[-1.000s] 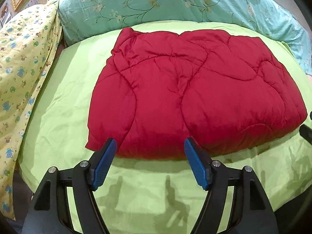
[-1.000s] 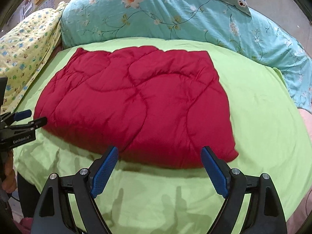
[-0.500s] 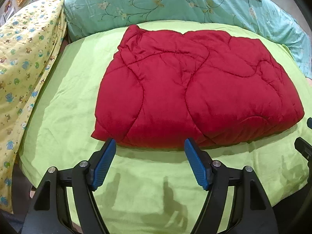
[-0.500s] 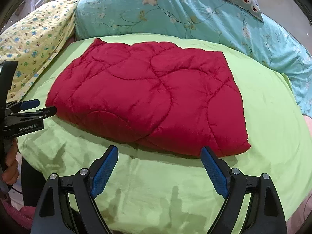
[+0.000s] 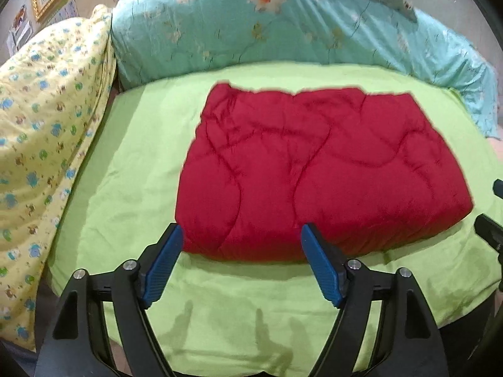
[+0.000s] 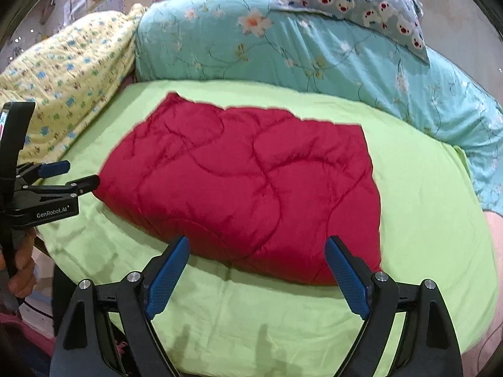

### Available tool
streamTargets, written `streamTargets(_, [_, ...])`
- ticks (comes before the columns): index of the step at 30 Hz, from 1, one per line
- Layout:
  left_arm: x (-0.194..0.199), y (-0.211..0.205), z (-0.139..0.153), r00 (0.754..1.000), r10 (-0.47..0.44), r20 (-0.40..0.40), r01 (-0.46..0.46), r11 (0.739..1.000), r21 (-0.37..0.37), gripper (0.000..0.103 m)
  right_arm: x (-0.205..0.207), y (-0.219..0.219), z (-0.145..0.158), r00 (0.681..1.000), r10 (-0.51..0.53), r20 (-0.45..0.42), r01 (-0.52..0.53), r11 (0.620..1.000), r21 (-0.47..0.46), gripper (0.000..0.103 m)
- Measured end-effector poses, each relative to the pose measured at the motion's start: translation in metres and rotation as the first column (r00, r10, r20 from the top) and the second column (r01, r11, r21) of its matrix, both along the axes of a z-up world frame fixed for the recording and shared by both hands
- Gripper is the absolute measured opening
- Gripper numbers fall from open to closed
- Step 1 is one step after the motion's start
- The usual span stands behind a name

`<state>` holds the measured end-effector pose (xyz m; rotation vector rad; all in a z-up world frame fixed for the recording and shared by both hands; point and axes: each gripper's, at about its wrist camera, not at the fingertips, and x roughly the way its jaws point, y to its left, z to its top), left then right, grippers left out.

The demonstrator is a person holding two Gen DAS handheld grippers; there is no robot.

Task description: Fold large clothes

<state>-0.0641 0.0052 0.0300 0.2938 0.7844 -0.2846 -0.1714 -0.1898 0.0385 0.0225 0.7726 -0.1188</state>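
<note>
A folded red quilted garment [image 5: 317, 169] [image 6: 248, 182] lies flat on the lime-green bed sheet [image 5: 125, 169] [image 6: 424, 207]. My left gripper [image 5: 240, 245] hovers above the garment's near left edge, its jaws opening, nothing between the blue pads. My right gripper [image 6: 256, 256] hangs over the garment's near right edge, its jaws also opening and empty. The left gripper [image 6: 72, 174] also appears at the left edge of the right wrist view, beside the garment's left end, held by a person's hand [image 6: 22, 267].
A teal floral duvet [image 5: 283, 28] [image 6: 314, 50] is bunched along the back of the bed. A yellow patterned blanket [image 5: 47, 144] [image 6: 69, 78] is heaped at the left. A small pillow with animal faces [image 6: 361, 3] rests on the duvet. Framed pictures hang on the wall.
Both grippers have risen and drawn back from the garment, which now looks smaller and farther. Both pairs of jaws stand a little wider.
</note>
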Motion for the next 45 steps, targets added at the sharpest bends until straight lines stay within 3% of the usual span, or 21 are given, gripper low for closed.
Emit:
streamTargets(4, [0.001, -0.011, 0.002, 0.999, -0.012, 0.045, 0.01, 0.999, 0.048, 0.088, 0.014, -0.001, -0.006, 1.0, 0.005, -0.024, -0.005, 1.0, -0.008, 0.101])
streamTargets(8, [0.019, -0.022, -0.019, 1.0, -0.007, -0.024, 0.009, 0.997, 0.081, 0.088, 0.031, -0.008, -0.023, 0.997, -0.007, -0.077, 0.009, 1.0, 0.026, 0.101])
streamTargets(13, [0.035, -0.034, -0.032, 0.999, 0.009, -0.054, -0.004, 0.995, 0.103, 0.088, 0.046, -0.017, -0.034, 0.994, -0.021, -0.105, 0.026, 0.998, 0.049, 0.101])
streamTargets(20, [0.048, -0.042, -0.041, 0.995, -0.008, -0.097, 0.015, 0.997, 0.074, 0.088, 0.068, -0.036, -0.058, 0.987, -0.046, -0.155, 0.059, 0.995, 0.082, 0.101])
streamTargets(23, [0.059, -0.043, -0.053, 0.993, -0.002, -0.117, 0.011, 0.997, 0.08, 0.088, 0.082, -0.05, -0.078, 0.979, -0.061, -0.195, 0.089, 0.987, 0.136, 0.101])
streamTargets(30, [0.096, -0.043, -0.077, 0.982, -0.001, -0.191, 0.005, 1.0, 0.017, 0.09, 0.106, -0.065, -0.092, 0.976, -0.104, -0.19, 0.13, 0.983, 0.131, 0.102])
streamTargets(36, [0.115, -0.049, -0.084, 0.984, 0.012, -0.18, -0.007, 1.0, 0.025, 0.102, 0.122, -0.079, -0.099, 0.973, -0.146, -0.178, 0.166, 0.981, 0.103, 0.103])
streamTargets(39, [0.122, -0.052, -0.085, 0.984, 0.012, -0.176, -0.007, 1.0, 0.029, 0.103, 0.125, -0.087, -0.092, 0.973, -0.167, -0.157, 0.185, 0.977, 0.109, 0.103])
streamTargets(45, [0.128, -0.055, -0.088, 0.987, 0.012, -0.161, -0.007, 1.0, 0.03, 0.103, 0.13, -0.095, -0.108, 0.968, -0.197, -0.157, 0.215, 0.971, 0.102, 0.103])
